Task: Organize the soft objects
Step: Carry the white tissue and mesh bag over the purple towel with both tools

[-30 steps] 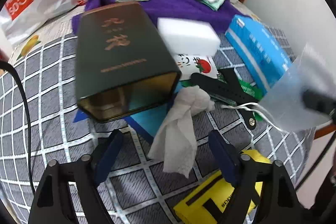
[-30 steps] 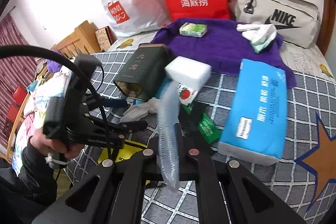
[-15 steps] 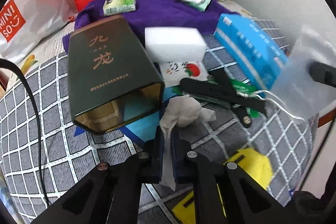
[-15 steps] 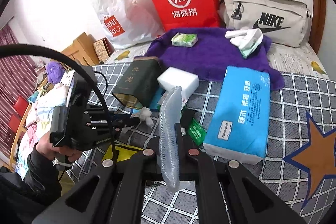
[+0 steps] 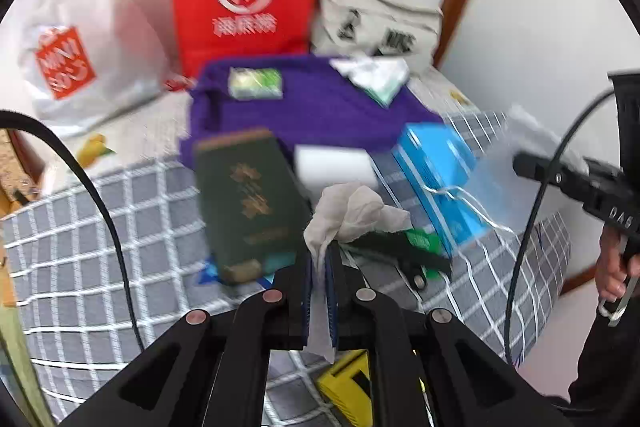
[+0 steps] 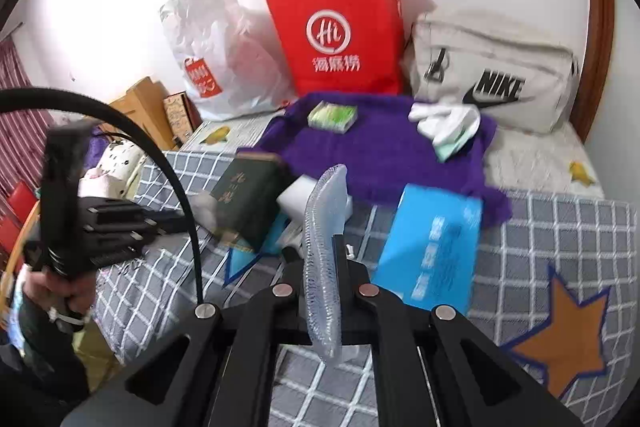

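Our left tool is clamped on a crumpled white tissue, whose loose end hangs down between the fingers while the bunched part stands above them, clear of the bed. Our right tool is pinched on a clear sheet of bubble wrap, held edge-on and upright. So we carry two soft things at once, neither set down yet.

We take the purple towel as the collecting place, judging from what lies on it: a small green tissue pack and a white and pale green bundle of cloth already sit there. That part looks done.

Just in front of the towel lie the things still to sort: a white sponge block, at its near edge, and a blue tissue pack to the right of the block. The dark green box left of the block looks hard and, we judge, stays out.

Behind the towel stand a red paper bag, a white plastic bag and a beige Nike bag.

We reckon we are near the middle: two placed, two in hand, two waiting.
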A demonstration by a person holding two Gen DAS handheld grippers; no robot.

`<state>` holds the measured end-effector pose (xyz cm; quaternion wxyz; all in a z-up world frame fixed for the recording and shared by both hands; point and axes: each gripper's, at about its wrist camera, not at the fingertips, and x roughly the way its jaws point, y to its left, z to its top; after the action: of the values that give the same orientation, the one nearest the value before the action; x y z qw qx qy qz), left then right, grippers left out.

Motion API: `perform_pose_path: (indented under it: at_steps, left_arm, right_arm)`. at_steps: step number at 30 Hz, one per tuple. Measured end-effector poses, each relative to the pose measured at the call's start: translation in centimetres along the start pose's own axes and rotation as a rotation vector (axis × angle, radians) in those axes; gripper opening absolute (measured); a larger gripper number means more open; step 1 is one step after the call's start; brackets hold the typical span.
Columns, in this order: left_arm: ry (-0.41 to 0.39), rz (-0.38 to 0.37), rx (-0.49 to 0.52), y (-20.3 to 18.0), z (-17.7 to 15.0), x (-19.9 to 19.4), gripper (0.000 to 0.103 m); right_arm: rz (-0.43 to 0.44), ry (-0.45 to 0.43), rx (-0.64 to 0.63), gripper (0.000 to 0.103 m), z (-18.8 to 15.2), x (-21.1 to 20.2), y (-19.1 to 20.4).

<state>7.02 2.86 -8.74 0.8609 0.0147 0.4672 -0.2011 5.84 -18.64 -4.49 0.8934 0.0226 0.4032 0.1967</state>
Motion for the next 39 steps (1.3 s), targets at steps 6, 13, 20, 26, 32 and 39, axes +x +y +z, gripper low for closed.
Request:
perform_pose_path:
  at_steps: [6,13,20,26,32,39]
  left_arm:
    - [-0.074,0.057,-0.055,2.5,2.5,-2.6,0.007]
    - [-0.112,0.105,-0.088,4.8,6.0,-2.8,0.007]
    - [-0.065,0.101,-0.097,6.1,9.7,0.7,0.007]
    - [-0.043,0.098,-0.115,7.0,11.9,3.4,0.007]
    - [-0.022,0.08,-0.124,7.5,14.2,6.0,0.007]
    - [0.033,0.081,-0.113,8.0,15.8,9.6,0.007]
  right_arm:
    - [-0.035,-0.004,-0.015,0.003,2.4,1.5,-1.4]
    - [-0.06,-0.012,0.017,0.002,5.6,3.1,-3.8]
    - [-0.068,-0.015,0.058,0.003,8.7,5.3,-6.2]
    - [-0.095,0.007,0.076,0.003,10.4,8.5,-8.2]
    - [-0.081,0.057,0.091,0.003,11.2,12.2,-9.9]
    - [-0.037,0.101,0.107,0.003,11.4,14.8,-10.9]
